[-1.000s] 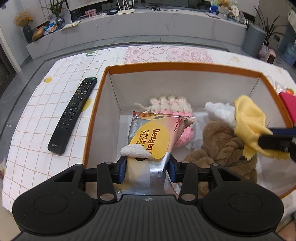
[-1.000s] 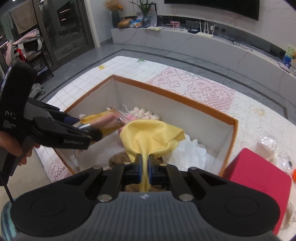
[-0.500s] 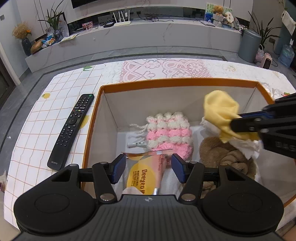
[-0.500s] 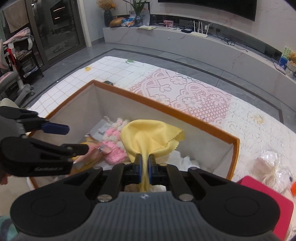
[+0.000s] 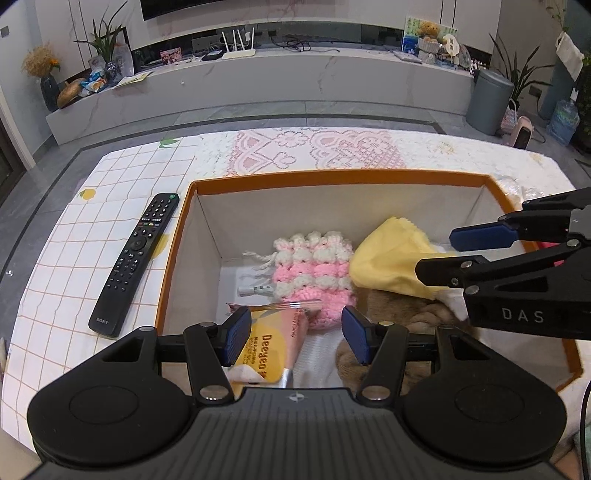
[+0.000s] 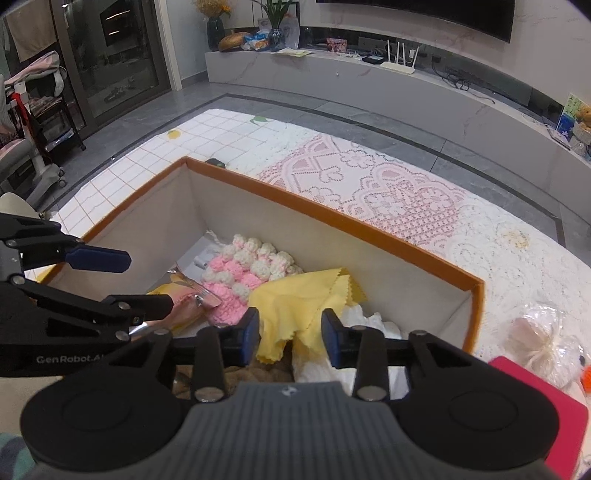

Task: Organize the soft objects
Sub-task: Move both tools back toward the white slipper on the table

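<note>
Inside the orange-rimmed box, the yellow cloth lies draped over the brown plush, right of the pink-and-white knit. The right gripper fingers are opening, the cloth loose between them. The left gripper fingers stand apart above the snack pouch, near left.

A long pale marble-look bench runs along the far wall, carrying a white router, potted plants and a teddy bear. Grey floor tiles. A grey bin stands right.
</note>
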Available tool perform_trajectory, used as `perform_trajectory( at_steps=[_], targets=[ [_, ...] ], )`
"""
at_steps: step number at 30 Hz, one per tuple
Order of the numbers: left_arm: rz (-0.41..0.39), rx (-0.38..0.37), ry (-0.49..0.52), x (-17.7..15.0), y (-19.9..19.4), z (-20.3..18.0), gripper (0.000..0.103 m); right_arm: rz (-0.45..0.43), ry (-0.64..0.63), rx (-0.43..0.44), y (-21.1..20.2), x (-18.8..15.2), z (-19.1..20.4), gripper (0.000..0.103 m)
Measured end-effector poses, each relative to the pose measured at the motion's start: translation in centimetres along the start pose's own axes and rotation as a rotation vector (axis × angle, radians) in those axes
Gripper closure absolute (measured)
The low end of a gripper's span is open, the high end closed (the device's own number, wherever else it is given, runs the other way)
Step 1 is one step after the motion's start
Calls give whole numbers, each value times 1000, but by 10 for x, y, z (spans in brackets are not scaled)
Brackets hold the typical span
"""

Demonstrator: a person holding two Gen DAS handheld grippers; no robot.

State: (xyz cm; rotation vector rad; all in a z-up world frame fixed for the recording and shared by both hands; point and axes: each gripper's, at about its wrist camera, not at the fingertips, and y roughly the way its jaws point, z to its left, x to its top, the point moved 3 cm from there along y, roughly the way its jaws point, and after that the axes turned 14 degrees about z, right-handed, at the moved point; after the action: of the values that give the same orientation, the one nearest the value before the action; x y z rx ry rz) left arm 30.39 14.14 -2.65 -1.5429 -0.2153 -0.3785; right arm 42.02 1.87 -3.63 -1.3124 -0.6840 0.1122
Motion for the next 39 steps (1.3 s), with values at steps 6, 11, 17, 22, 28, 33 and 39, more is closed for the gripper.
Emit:
perform_trajectory(
  at_steps=[6, 11, 17, 22, 28, 33, 39],
  targets=[
    [-43, -39, -4, -11, -24, -16, 36, -38, 7, -3, -30, -18, 2, 57],
    [-101, -71, -37, -26, -47, -29, 36, -84, 19, -16, -61, -43, 4, 55],
    [-201, -79, -51, -44, -76, -52, 36, -158, 46, -37, -102, -80, 1, 54],
    [-265, -108, 5, -58, -95, -83, 36, -213, 100, -62, -131, -119, -13, 53],
    [-279, -183, 105, -70, -97, -133, 36, -223, 209, -103, -150, -177, -45, 52],
    [-270, -212, 233, -73, -87, -185, 36, -214, 318, -137, -158, -222, -80, 51],
    [-245, -214, 374, -58, -73, -239, 36, -186, 431, -176, -158, -256, -124, 46]
  ],
)
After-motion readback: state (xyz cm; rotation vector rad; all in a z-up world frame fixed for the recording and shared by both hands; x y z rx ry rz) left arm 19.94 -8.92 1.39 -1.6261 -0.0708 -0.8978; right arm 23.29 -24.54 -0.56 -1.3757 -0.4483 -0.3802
